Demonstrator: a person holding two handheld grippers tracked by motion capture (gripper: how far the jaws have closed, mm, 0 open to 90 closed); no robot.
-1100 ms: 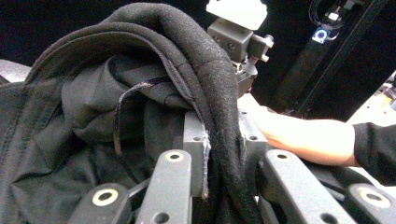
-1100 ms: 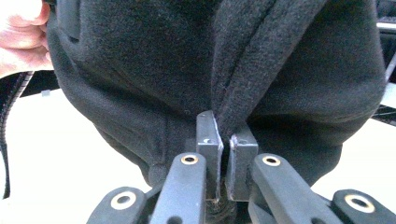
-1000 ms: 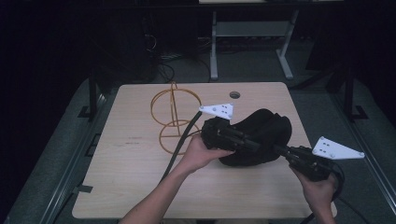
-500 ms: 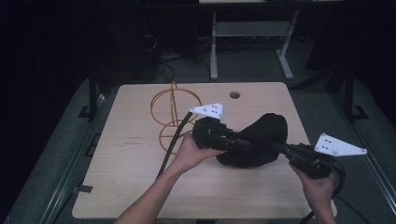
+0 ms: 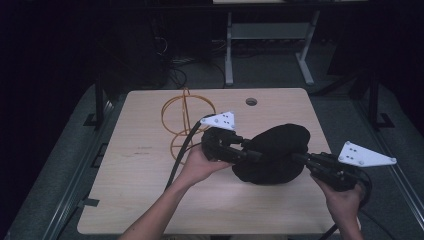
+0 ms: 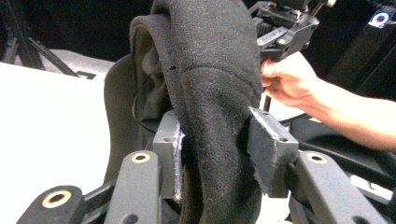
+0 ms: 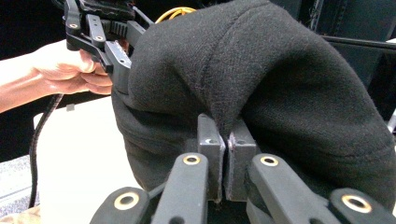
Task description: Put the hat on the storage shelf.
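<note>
A black fleece hat hangs just above the wooden table, held between both grippers. My left gripper grips its left side; in the left gripper view the jaws are shut on a thick fold of the hat. My right gripper holds its right side, jaws pinched on a thin fold of the hat. An orange wire stand stands upright on the table behind the left gripper, apart from the hat.
A round cable hole sits near the table's far edge. The left gripper's black cable trails across the table toward the front. Metal frame legs and cables lie on the dark floor beyond.
The left gripper has shifted a little to the left with its fold, and the hat now spreads wider and lower between the two grippers. The right gripper has barely moved.
</note>
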